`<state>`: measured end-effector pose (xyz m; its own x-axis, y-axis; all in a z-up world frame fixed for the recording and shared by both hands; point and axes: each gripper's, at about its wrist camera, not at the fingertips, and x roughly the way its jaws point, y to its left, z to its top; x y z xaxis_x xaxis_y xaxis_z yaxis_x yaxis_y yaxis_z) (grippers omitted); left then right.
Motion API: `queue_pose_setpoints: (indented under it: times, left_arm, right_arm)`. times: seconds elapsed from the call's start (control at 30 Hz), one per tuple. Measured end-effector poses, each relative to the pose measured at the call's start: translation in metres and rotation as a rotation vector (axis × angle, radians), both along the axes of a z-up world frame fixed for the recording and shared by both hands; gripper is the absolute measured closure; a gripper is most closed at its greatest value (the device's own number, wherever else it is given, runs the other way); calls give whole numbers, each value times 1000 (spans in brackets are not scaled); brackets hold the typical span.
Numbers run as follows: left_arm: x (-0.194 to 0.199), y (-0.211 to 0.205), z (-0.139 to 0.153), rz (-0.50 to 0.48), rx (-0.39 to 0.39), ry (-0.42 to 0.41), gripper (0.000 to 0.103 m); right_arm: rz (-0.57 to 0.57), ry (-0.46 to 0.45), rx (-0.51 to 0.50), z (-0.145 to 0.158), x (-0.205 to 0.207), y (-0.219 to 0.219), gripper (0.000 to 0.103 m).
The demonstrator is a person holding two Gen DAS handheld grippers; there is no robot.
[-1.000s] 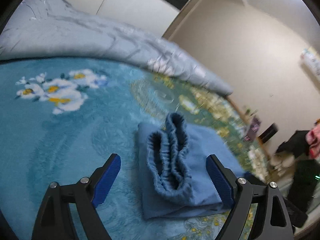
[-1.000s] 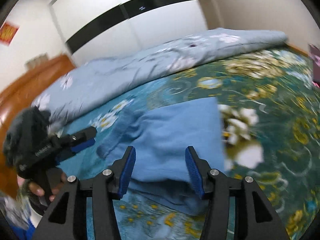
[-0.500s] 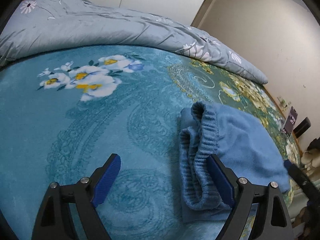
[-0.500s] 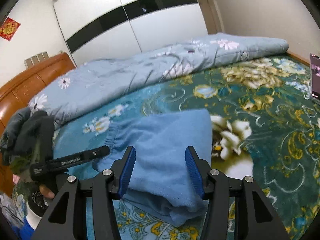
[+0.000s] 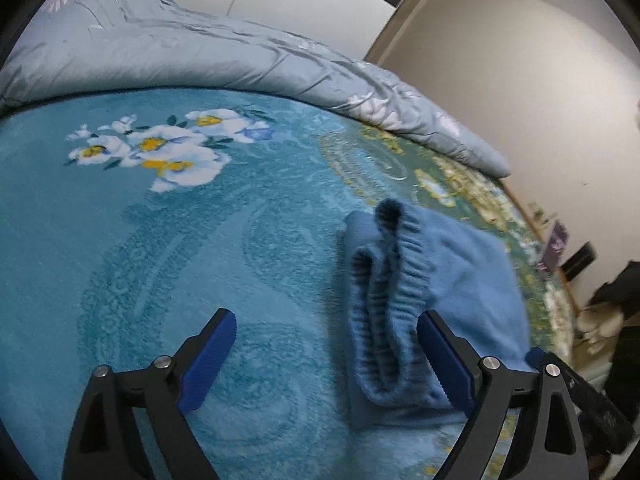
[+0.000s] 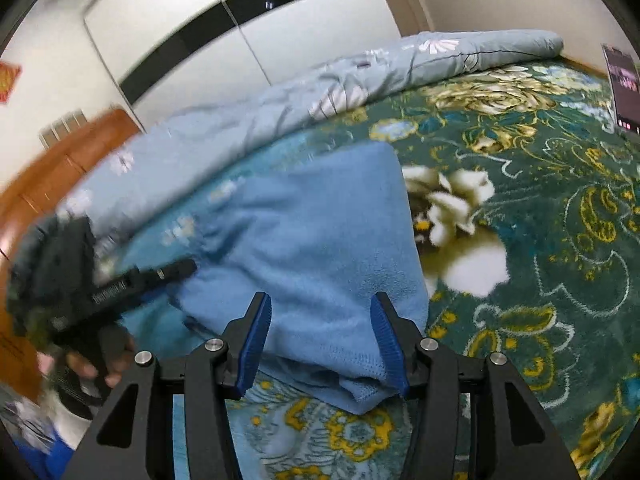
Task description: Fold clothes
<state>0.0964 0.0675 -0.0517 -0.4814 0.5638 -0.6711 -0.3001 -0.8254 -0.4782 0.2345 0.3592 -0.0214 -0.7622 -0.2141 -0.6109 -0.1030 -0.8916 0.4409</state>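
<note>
Two grippers with blue-padded fingers hang over a bed, one at each end of a folded pair of light blue fleece trousers (image 5: 472,280). The trousers lie flat on a teal floral blanket (image 5: 160,248), folded into a compact stack with the ribbed elastic waistband (image 5: 384,292) bunched at the end nearest the left gripper (image 5: 326,354).

That left gripper has its jaws spread wide and holds nothing. Its left finger stands over bare blanket, while its right finger (image 5: 444,354) sits against the waistband end of the trousers, on the side where the fabric turns smooth; whether it presses the cloth cannot be told.

From the right wrist view, the right gripper (image 6: 320,340) also stands with its jaws apart and empty. Both fingers hover just above the near folded edge of the trousers (image 6: 320,240), where the stacked layers show at a corner. Across the garment, the left gripper (image 6: 176,270) appears as a black tool, blurred, with a hand (image 6: 100,364) on its handle.

Behind the trousers a grey-blue quilt (image 5: 200,52) with pale flowers is heaped along the far side of the bed. Beyond it stand white wardrobe doors (image 6: 280,32) with a black band, and part of a wooden headboard (image 6: 52,176).
</note>
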Motion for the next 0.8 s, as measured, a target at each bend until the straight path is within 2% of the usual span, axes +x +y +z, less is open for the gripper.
queue_pose_setpoints:
  times: [0.03,0.1,0.17,0.3,0.53,0.67,0.8]
  left_arm:
    - [0,-1,0,-12,21,-6,8]
    - [-1,2,0,-25,7,-20,7]
    - [-1,6,0,-48,-26,-23,7]
    - [-4,17,1,-142,-30,-57,7]
    - [-8,23,-2,-221,-21,-76,7]
    - [-10,25,-4,-259,-11,-81,7]
    - [-12,27,-5,-297,0,-85,2]
  right_arm:
    - [-17,5,-15,0,2,6,42]
    - [-54,12,-40,-1,6,19,40]
    - [-65,12,-101,-5,9,34,37]
    - [-52,-4,-251,-16,10,59,36]
    - [8,-92,-294,-30,-17,67,36]
    - [51,-100,-280,-32,-28,65,36]
    - [73,-95,-322,-37,-28,70,36]
